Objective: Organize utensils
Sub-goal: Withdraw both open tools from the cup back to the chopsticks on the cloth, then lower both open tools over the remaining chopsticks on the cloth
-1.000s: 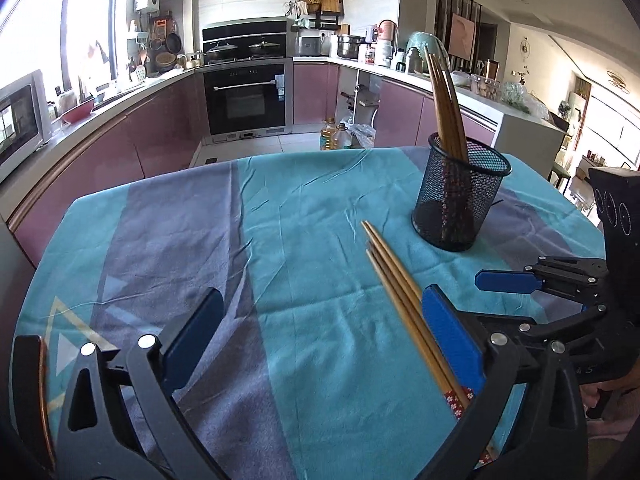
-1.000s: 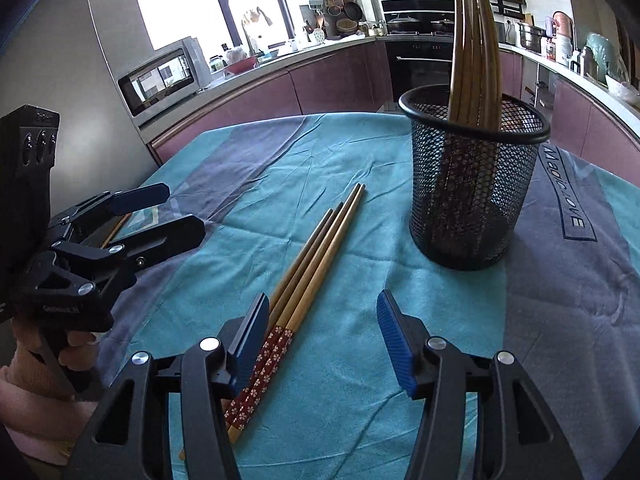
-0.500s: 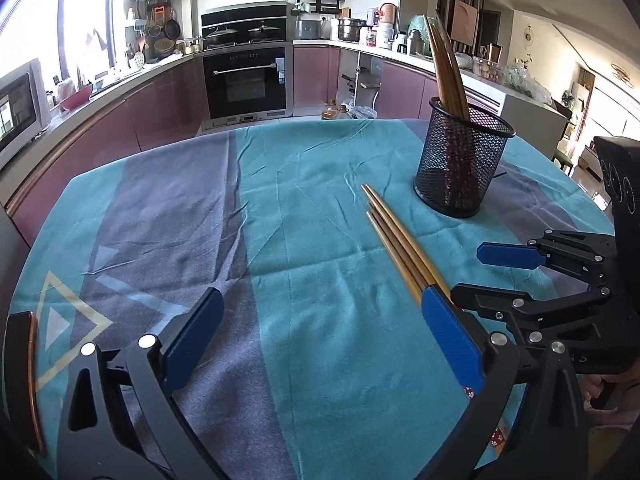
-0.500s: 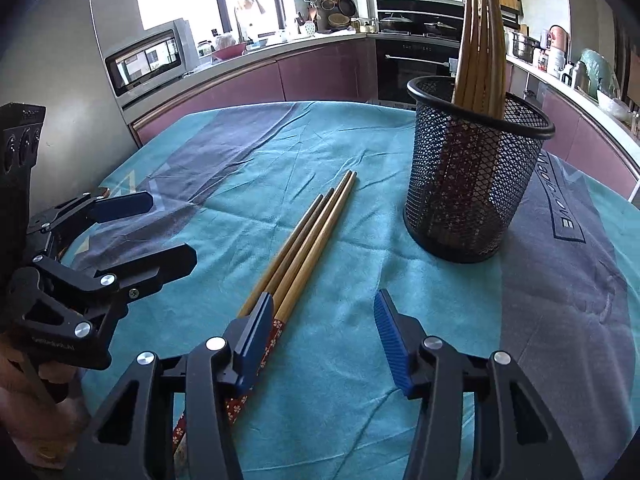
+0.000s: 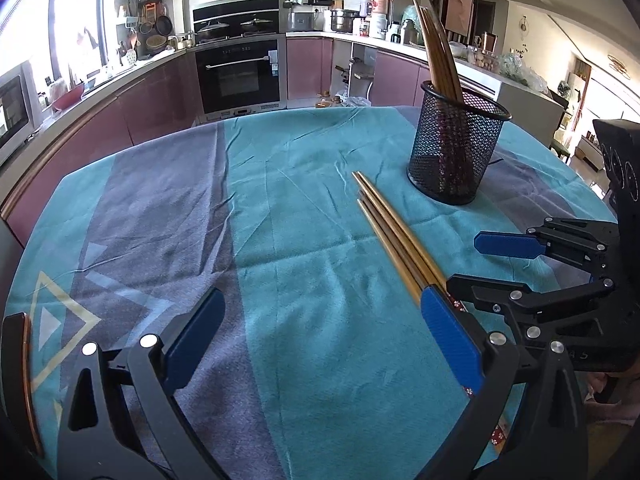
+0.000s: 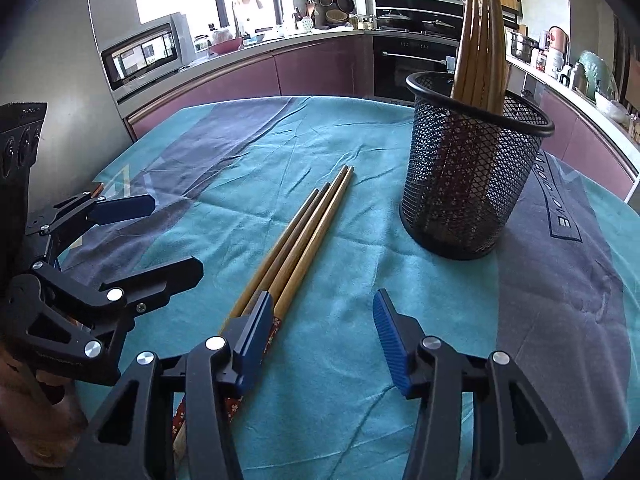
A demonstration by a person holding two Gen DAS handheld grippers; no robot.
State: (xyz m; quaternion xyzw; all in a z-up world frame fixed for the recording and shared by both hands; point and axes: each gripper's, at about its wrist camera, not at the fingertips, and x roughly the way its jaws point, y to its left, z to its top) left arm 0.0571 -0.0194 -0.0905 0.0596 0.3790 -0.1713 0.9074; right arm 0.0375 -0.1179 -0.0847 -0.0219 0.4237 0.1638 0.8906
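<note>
The chopsticks (image 6: 304, 236) lying between the two tongs looked like smooth, lightly glossy wood (their near ends carried a red flowered pattern). Ahead of the right tongs (image 6: 324, 340) the holder (image 6: 468, 184) was matt black wire mesh. The tablecloth (image 5: 304, 280) beneath was soft, creased, matt cloth. The left tongs (image 5: 320, 340) were matt black plastic with ribbed blue pads and shiny metal rivets.

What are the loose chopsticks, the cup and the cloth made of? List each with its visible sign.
Chopsticks: apparently wood or bamboo, smooth tan shafts, with red flowered ends.
Cup: probably metal mesh, painted black; you can see through the grid.
Cloth: woven fabric, matte teal and grey, creased and wrinkled.
</note>
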